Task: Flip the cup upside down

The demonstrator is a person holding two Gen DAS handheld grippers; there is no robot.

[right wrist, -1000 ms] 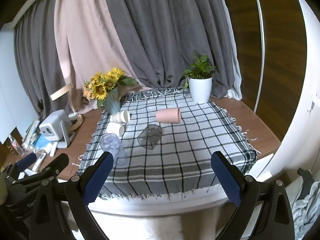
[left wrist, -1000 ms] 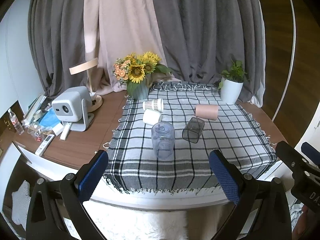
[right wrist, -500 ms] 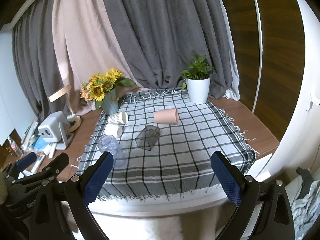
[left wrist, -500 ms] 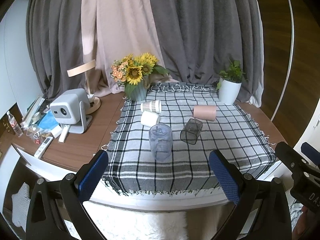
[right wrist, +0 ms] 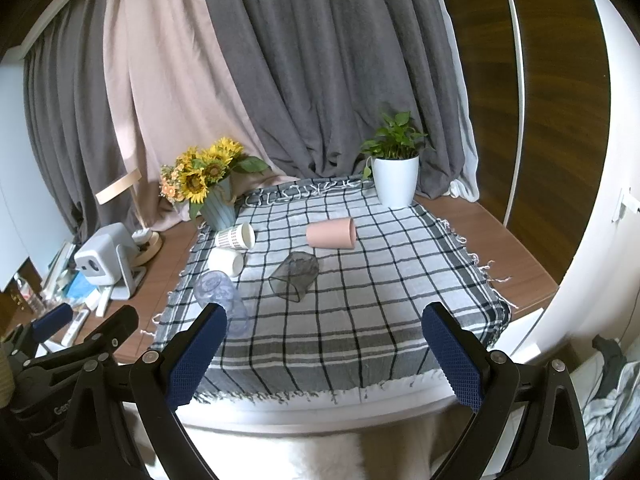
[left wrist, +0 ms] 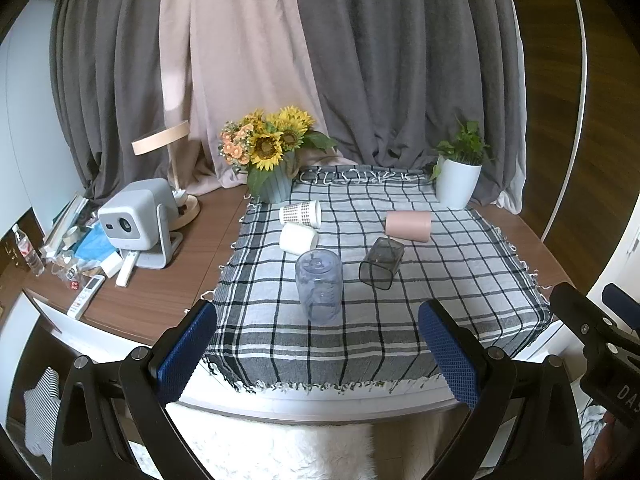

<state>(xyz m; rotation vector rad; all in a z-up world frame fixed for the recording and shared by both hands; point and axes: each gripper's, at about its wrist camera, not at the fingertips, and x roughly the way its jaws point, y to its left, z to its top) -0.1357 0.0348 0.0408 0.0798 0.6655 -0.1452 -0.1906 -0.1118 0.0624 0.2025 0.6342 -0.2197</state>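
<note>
Left wrist view: the left gripper (left wrist: 318, 350), jaws spread and empty, hangs low in frame; the clear bluish plastic cup (left wrist: 319, 286) stands mid-frame on the grey checked cloth (left wrist: 460, 280), apparently already base-up. Against a second ago, everything sits lower and smaller.

Right wrist view: the right gripper (right wrist: 324, 354), spread too, frames the smoky tumbler (right wrist: 294, 276) lying centre; approach level and pinch mid-wall.

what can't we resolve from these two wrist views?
- Clear cup: right wrist view, its lower part is hidden behind the right tongs finger.
- Clutter by the projector: left wrist view, too small to identify.
- Remote buttons: left wrist view, too small.
- Right tongs body: left wrist view, cut off by the frame edge.
</note>
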